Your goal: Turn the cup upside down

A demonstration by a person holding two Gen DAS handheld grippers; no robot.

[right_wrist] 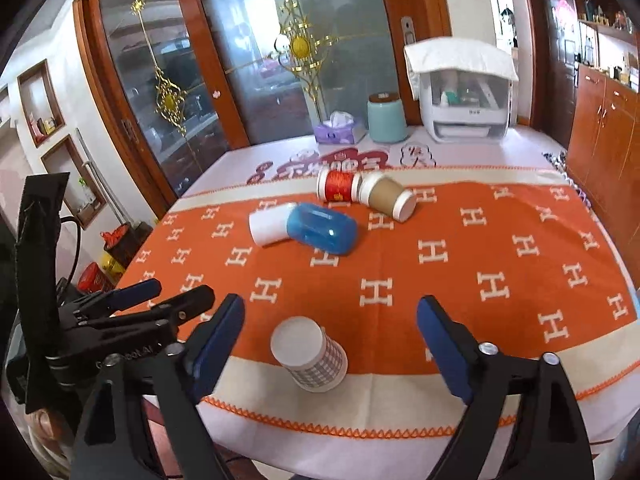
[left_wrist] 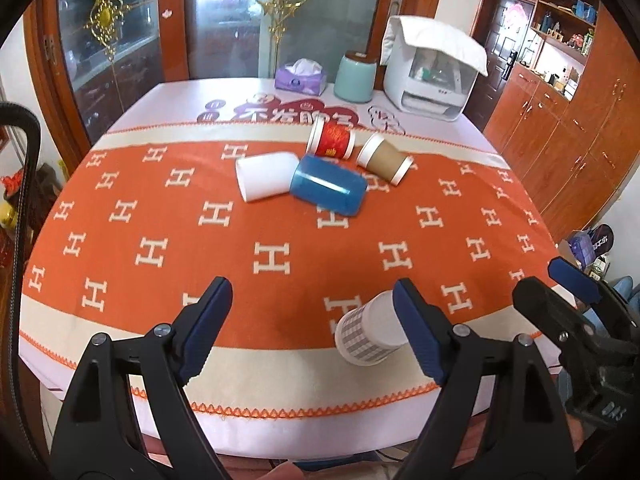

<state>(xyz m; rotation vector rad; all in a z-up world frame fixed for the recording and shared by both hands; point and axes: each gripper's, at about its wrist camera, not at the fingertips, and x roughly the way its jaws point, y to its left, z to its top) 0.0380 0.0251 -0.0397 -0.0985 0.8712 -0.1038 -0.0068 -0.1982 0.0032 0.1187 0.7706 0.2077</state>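
A: Where is the checked cup (right_wrist: 310,354)?

B: It stands near the front edge of the table (right_wrist: 400,420), on the cloth (right_wrist: 400,272). Its wide end is down and its flat white bottom is up. So I think it is already flipped.

A: Is a gripper holding it?

B: No. The right gripper (right_wrist: 330,346) is wide open, with the cup in the gap, and neither finger touches it. The left gripper (left_wrist: 312,328) is wide open too and holds nothing. Its right finger (left_wrist: 416,328) is just beside the cup, in front of it. I cannot tell if they touch.

A: What else is there?

B: Four more cups lie on their sides, well apart from this one: a blue cup (left_wrist: 328,188), a white cup (left_wrist: 264,176), a red cup (left_wrist: 332,140) and a brown cup (left_wrist: 384,164).

A: So which step is it?

B: I think this cup is done. Next, a gripper should reach far over, close gently around a lying cup, lift it, and turn it mouth down.
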